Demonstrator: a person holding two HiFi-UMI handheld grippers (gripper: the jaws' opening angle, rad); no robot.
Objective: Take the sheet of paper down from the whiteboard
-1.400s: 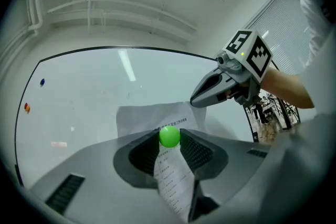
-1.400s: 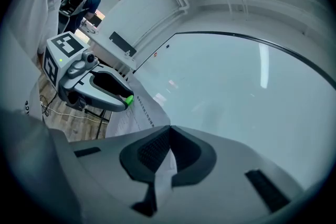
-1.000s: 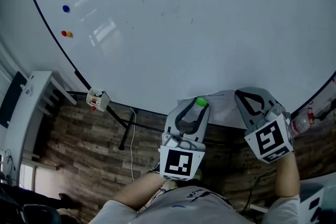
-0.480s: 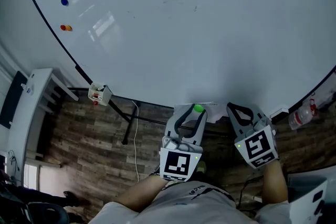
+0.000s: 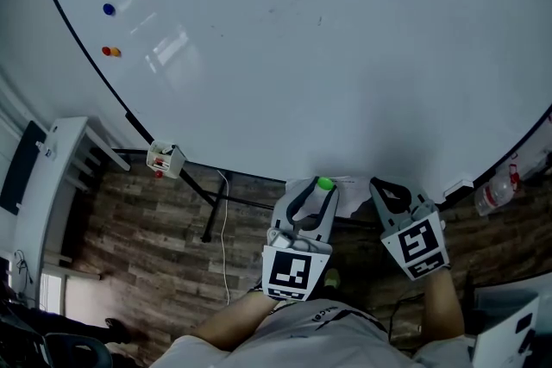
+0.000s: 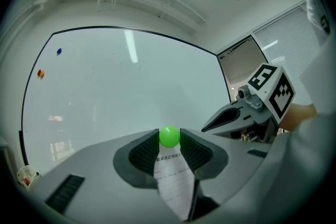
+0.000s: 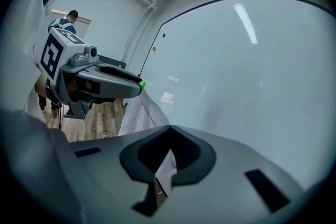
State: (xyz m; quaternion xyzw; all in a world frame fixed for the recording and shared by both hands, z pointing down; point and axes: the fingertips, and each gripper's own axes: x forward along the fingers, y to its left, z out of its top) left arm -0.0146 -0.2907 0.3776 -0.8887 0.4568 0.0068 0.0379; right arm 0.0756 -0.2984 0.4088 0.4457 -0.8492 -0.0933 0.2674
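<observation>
The sheet of paper is off the whiteboard and hangs between my two grippers below the board's lower edge. My right gripper is shut on one edge of the printed sheet, which runs into its closed jaws. A round green magnet sits pinched between the tips of my left gripper. In the left gripper view the magnet is at the jaw tips and the sheet lies just under it.
A blue magnet and a red-orange pair stay on the board's far left. A small marker box hangs at the board's lower left corner. A bottle stands at the right and a white shelf at the left, over wood flooring.
Both grippers have sunk together, carrying the paper and green magnet from the board's lower part to below its edge. Less of the sheet shows now.
</observation>
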